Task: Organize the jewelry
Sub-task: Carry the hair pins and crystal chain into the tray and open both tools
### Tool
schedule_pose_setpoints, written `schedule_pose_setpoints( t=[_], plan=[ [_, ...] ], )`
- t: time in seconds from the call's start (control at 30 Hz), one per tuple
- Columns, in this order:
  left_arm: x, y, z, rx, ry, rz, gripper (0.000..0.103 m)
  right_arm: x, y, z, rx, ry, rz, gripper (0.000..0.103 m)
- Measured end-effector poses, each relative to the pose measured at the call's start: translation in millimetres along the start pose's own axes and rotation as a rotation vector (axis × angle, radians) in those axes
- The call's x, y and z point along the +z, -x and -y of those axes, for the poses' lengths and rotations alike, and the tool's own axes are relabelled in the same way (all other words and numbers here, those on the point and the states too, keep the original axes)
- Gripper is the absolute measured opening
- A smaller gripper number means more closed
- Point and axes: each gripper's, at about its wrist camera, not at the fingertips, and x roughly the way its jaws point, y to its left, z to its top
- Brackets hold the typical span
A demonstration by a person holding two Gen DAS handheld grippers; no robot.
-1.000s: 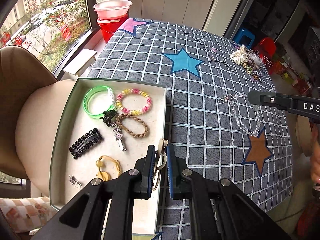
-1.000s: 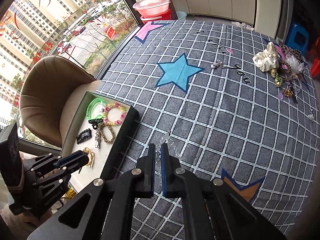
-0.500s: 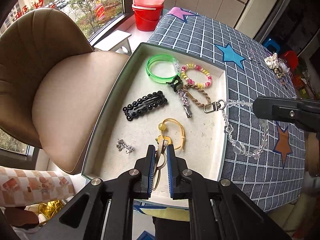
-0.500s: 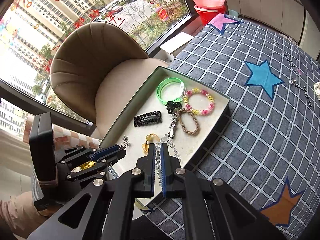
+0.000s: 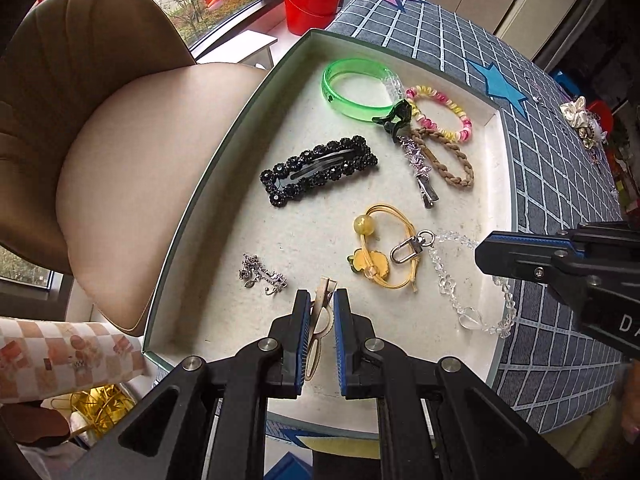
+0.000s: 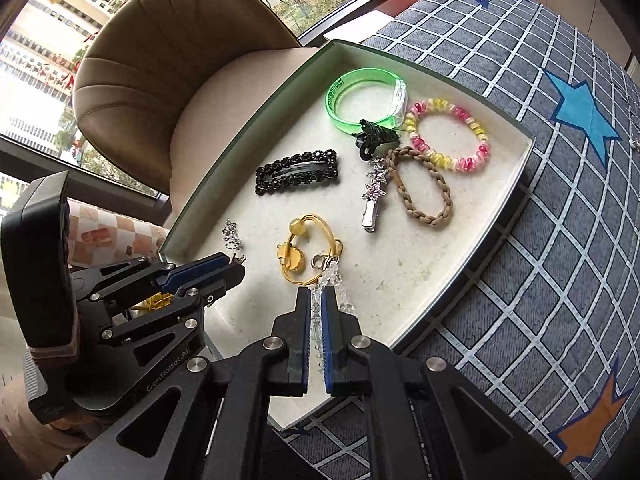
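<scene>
The left claw (image 5: 321,308) is closed on a beige hair clip (image 5: 320,320), whose tip pokes out ahead of the blue pads above the near part of the tray (image 5: 240,120). Just ahead and to the left of that claw lies a small silver charm cluster (image 5: 262,276). Ahead and to its right sits a yellow elastic with a bead and a flower (image 5: 380,252), and a silver clasp (image 5: 410,246) rests on top of it.

From that clasp a clear crystal bead chain (image 5: 452,292) runs right across the tray floor to the right claw (image 6: 318,304), which is pinched shut on the chain; beads show between its pads and spill out ahead toward the clasp. How much of the chain hangs free of the tray I cannot tell from the distorted view.

Farther ahead of both claws are a black beaded snap clip (image 5: 318,170), a silver star clip (image 5: 420,172), a brown braided tie (image 5: 448,160), a small dark claw clip (image 5: 396,118), a green bangle (image 5: 356,90) and a pink-and-yellow bracelet (image 5: 444,114), the last five touching or overlapping.

The tray rests on the edge of the tabletop (image 5: 560,168), covered in grey checked cloth with stars. Beyond the tray's left side stands a tan chair (image 5: 120,120).
</scene>
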Motion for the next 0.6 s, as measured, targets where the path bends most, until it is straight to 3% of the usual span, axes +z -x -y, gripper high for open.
schedule_pose_setpoints(
  t=[0.6],
  plan=[
    [7,-19,8,0.077,-0.027,-0.024,0.019,15,-35,34,-0.104,-0.031,-0.052,0.005]
  ],
)
